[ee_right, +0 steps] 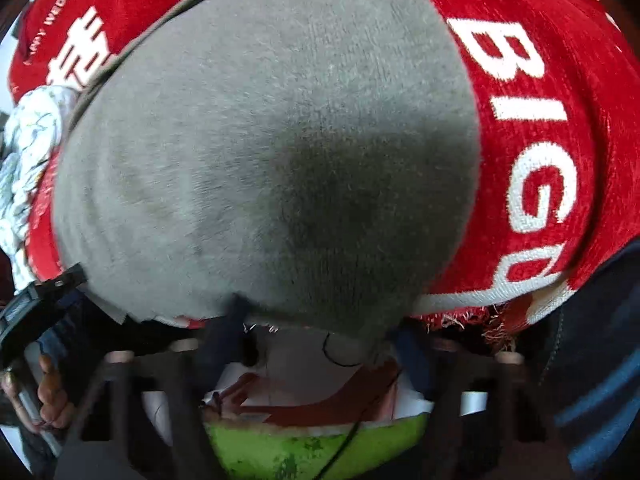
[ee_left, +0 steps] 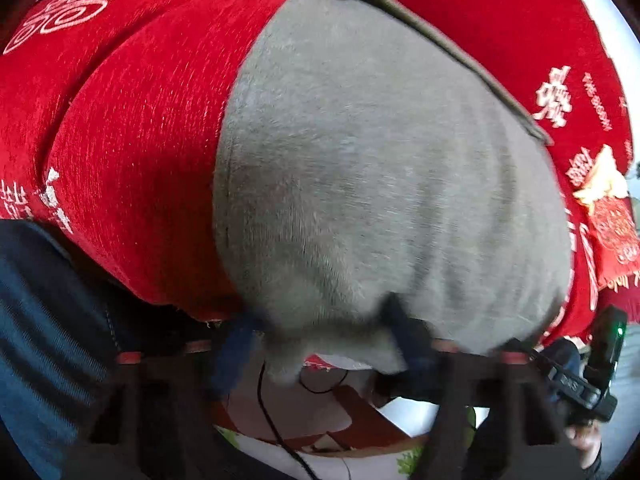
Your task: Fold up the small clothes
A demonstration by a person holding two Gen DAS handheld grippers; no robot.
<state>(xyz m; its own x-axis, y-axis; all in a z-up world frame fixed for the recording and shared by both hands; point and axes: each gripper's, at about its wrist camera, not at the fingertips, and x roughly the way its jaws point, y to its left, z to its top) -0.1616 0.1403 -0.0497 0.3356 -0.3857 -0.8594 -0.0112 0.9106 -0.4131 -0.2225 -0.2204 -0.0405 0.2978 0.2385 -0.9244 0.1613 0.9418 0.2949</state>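
Observation:
A small grey knit garment (ee_left: 372, 176) lies on a red cloth (ee_left: 132, 152) with white lettering; it fills most of the right wrist view too (ee_right: 260, 160). My left gripper (ee_left: 324, 344) is at the garment's near edge, its dark blue fingers (ee_left: 404, 328) spread with the grey fabric draped over and between them. My right gripper (ee_right: 316, 328) is at the same near edge further along, fingers (ee_right: 232, 316) also spread under the hem. The fingertips are hidden by fabric. A folded dark edge (ee_left: 440, 40) runs along the garment's far side.
The red cloth's fringed edge (ee_right: 480, 320) hangs at the front. A white patterned cloth (ee_right: 28, 152) lies at the left in the right wrist view. A red-and-gold packet (ee_left: 608, 216) lies at the right. The other gripper's body (ee_left: 592, 380) shows at lower right. Blue jeans (ee_left: 36, 320) stand close.

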